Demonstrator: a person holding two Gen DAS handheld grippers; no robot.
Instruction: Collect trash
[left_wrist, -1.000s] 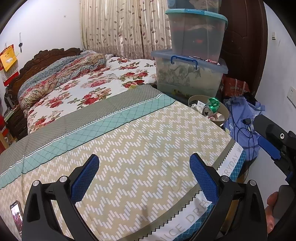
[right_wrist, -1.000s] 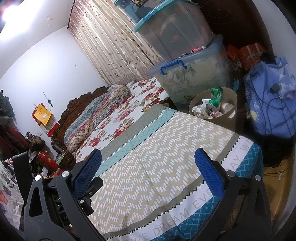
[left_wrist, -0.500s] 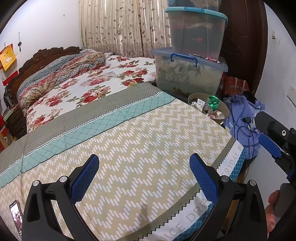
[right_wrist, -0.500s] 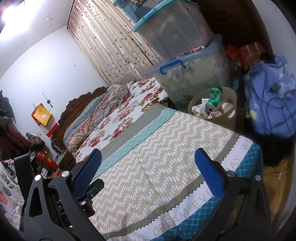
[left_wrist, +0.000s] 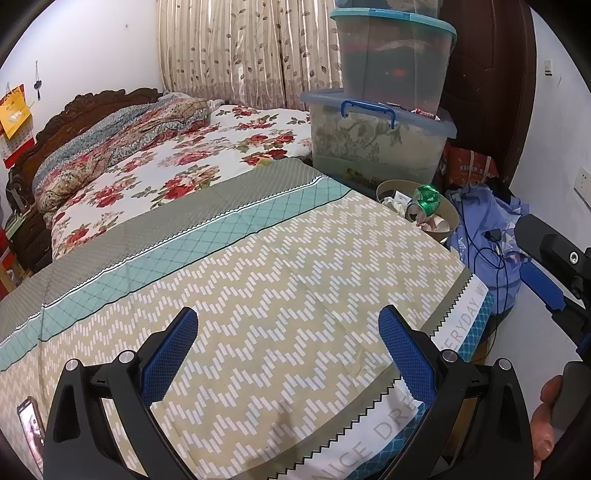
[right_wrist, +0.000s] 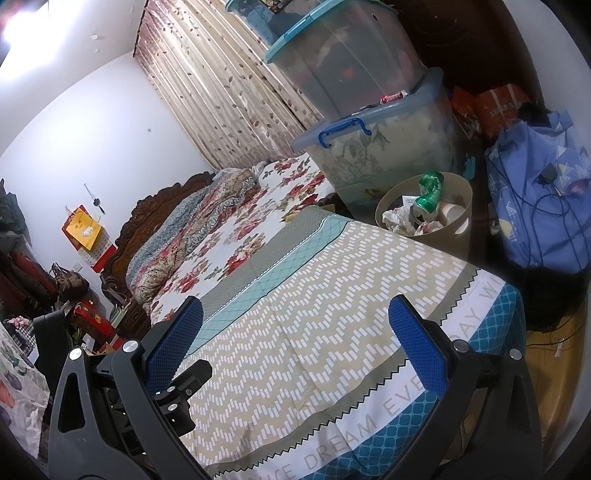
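While you hold both tools low over the foot of the bed (left_wrist: 295, 266), its zigzag-patterned cover lies flat and bare ahead of them, so nothing on it looks left to pick up; that reads as the reason neither tool carries anything. Beyond the far right corner of the bed from your left tool (left_wrist: 286, 354), the stacked storage boxes (left_wrist: 380, 136) stand against the curtain, out of the way, and the blue bag (right_wrist: 535, 199) slumps on the floor to the right of them with a cable trailing over it. Tucked between the bed corner and the boxes sits the trash bin (right_wrist: 461, 221), close to the bed edge, likely so that rubbish can be dropped in without stepping round. It already holds the trash: a crushed green can (right_wrist: 428, 192) standing on top, a paper cup (right_wrist: 452, 212) beside it, and crumpled paper (right_wrist: 395, 219) toward the bed side. Your left tool is spread wide and empty; your right tool (right_wrist: 295, 347) is likewise wide and empty, well short of the bin. A phone (left_wrist: 31, 428) lies at the left tool's lower left; leave it, it does not look like rubbish.
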